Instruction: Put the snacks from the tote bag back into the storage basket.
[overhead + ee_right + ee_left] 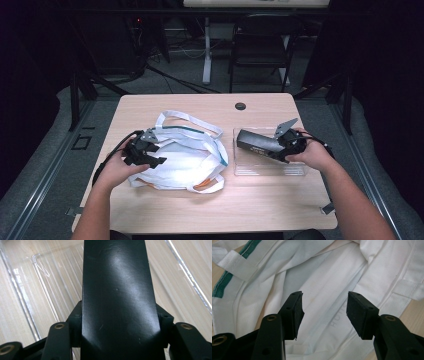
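High view: a clear plastic tray [250, 167] lies on a wooden table [200, 210]. Above the tray, the right gripper [280, 146] clamps a long black box [257, 143]. Left of the tray, the left gripper [152, 155] rests over a white tote bag [192, 165].

Left gripper view: jaws spread apart, bag fabric [324, 290] beneath them.

Right gripper view: jaws press both sides of the black box [117, 297], tray [37, 290] behind.

The white tote bag [185, 160] is soft, creased cloth with green trim. The black box [117, 297] looks smooth, faintly glossy. The tray [295, 171] is clear ribbed plastic on the pale wood-grain bench [260, 205].
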`<action>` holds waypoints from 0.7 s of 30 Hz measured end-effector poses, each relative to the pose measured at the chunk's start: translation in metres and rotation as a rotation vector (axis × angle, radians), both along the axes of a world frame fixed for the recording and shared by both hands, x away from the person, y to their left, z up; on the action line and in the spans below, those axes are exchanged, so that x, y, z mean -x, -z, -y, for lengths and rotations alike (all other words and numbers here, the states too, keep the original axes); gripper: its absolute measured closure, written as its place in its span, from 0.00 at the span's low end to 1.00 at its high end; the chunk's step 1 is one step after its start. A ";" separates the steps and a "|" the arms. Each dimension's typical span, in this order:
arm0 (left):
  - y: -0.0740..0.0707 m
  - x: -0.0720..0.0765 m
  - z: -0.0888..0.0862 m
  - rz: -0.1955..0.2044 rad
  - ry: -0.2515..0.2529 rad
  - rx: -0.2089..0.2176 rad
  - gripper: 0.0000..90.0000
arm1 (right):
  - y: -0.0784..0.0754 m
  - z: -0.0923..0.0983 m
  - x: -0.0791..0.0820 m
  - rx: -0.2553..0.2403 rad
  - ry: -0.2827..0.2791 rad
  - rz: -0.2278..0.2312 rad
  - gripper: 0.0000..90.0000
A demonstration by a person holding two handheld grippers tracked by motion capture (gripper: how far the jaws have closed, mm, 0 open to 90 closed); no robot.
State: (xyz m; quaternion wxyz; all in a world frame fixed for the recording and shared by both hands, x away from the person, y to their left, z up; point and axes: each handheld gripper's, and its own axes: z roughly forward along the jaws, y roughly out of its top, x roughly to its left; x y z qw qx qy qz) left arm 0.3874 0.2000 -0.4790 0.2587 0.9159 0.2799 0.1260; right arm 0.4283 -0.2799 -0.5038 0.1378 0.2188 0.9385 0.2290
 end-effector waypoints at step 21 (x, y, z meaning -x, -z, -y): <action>0.000 -0.001 0.000 0.002 0.003 -0.005 0.52 | 0.023 -0.008 -0.011 0.001 0.000 -0.025 0.47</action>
